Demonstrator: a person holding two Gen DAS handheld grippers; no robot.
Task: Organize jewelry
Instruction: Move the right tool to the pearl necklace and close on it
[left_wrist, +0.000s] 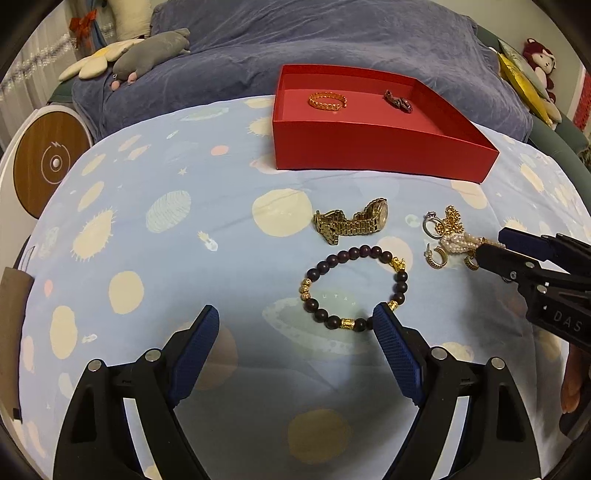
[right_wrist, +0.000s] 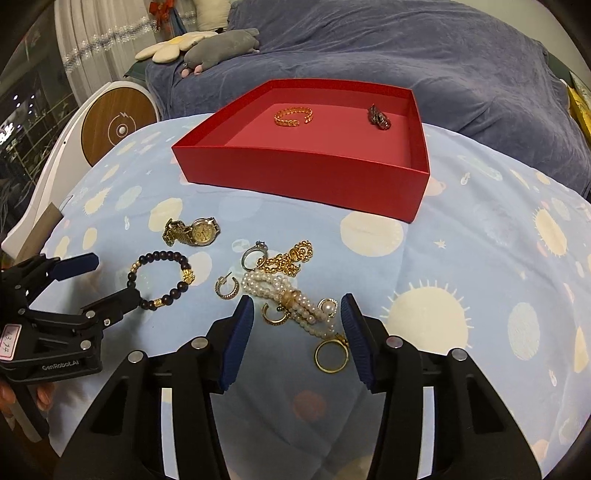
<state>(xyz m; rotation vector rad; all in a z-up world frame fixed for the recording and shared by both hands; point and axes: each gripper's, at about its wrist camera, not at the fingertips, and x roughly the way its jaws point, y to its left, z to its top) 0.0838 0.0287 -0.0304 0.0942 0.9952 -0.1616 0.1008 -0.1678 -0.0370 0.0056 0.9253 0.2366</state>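
On the blue sheet (left_wrist: 155, 258) a red box (left_wrist: 369, 147) sits at the far side, holding a gold bangle (left_wrist: 327, 100) and a dark trinket (left_wrist: 397, 100). Nearer lie a gold watch (left_wrist: 354, 221) and a dark bead bracelet (left_wrist: 354, 288), with a heap to their right: silver ring (right_wrist: 255, 253), gold chain (right_wrist: 291, 258), pearl strand (right_wrist: 288, 295), hoop earrings (right_wrist: 227, 286) and a gold ring (right_wrist: 331, 356).

The left gripper (left_wrist: 295, 325) is spread wide and holds nothing, its right fingertip (left_wrist: 384, 317) at the bracelet's near edge. The right gripper (right_wrist: 297, 310) is half open over the heap's near end; the pearl strand lies between its fingers, ungripped.
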